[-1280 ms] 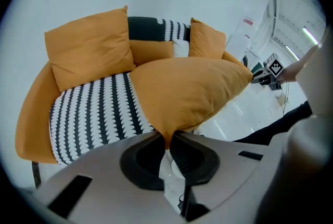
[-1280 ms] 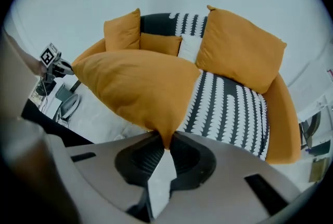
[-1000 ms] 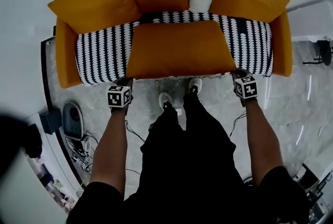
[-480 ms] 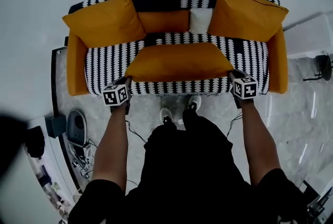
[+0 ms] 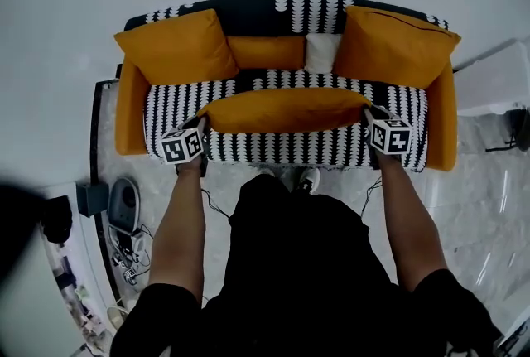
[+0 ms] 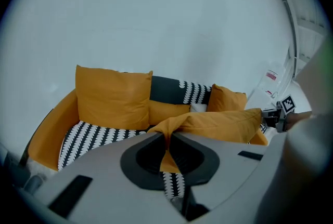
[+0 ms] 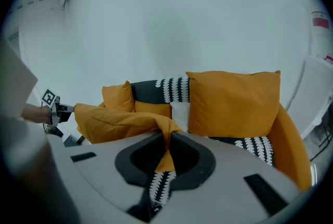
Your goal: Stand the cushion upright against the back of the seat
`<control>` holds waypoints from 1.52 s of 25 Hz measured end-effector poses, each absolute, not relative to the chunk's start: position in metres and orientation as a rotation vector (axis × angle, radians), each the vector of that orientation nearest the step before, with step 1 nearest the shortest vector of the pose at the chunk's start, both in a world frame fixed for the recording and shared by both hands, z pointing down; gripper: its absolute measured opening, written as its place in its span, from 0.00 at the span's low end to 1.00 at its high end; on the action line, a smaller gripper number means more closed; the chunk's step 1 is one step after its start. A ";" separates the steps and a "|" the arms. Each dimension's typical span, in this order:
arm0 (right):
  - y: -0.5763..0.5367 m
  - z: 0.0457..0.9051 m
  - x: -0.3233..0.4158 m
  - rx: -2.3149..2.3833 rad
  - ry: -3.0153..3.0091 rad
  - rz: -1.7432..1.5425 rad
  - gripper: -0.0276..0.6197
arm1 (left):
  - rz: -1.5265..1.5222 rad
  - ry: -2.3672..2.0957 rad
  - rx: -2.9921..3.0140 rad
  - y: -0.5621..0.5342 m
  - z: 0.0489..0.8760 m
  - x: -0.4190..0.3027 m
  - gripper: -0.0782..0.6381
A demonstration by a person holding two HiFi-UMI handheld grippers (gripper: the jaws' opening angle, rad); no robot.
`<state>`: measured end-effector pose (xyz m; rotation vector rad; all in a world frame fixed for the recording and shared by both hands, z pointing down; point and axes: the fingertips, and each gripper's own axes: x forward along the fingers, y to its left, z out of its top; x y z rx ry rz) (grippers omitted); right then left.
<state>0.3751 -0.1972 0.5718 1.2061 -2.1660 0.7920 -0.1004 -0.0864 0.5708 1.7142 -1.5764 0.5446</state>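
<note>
A long orange cushion (image 5: 286,109) hangs lifted above the striped seat (image 5: 331,147) of the sofa, held by its two near corners. My left gripper (image 5: 199,127) is shut on the cushion's left corner, and orange fabric (image 6: 167,137) is pinched between its jaws. At the other end my right gripper (image 5: 368,116) is shut on the right corner, with cloth (image 7: 167,141) squeezed between its jaws. The cushion (image 6: 223,124) sags slightly between both grips. Behind it runs the sofa's black and white backrest (image 5: 273,12).
Two square orange cushions (image 5: 178,45) (image 5: 393,32) lean in the sofa's back corners. A small orange cushion (image 5: 265,51) and a white one (image 5: 321,53) lie against the backrest. Orange armrests (image 5: 131,111) close both ends. A round device (image 5: 122,202) and cables sit on the floor at left.
Both grippers have risen and moved toward the sofa's back, carrying the cushion up off the seat. It now shows edge-on rather than flat.
</note>
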 end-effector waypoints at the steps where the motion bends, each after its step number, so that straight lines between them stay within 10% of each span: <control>1: -0.200 0.569 0.376 1.203 -2.173 0.790 0.13 | 0.543 -1.578 1.722 -0.089 0.566 -0.100 0.16; 38: -0.393 0.594 0.327 1.426 -1.926 0.871 0.13 | 0.617 -1.349 1.906 -0.333 0.600 -0.161 0.16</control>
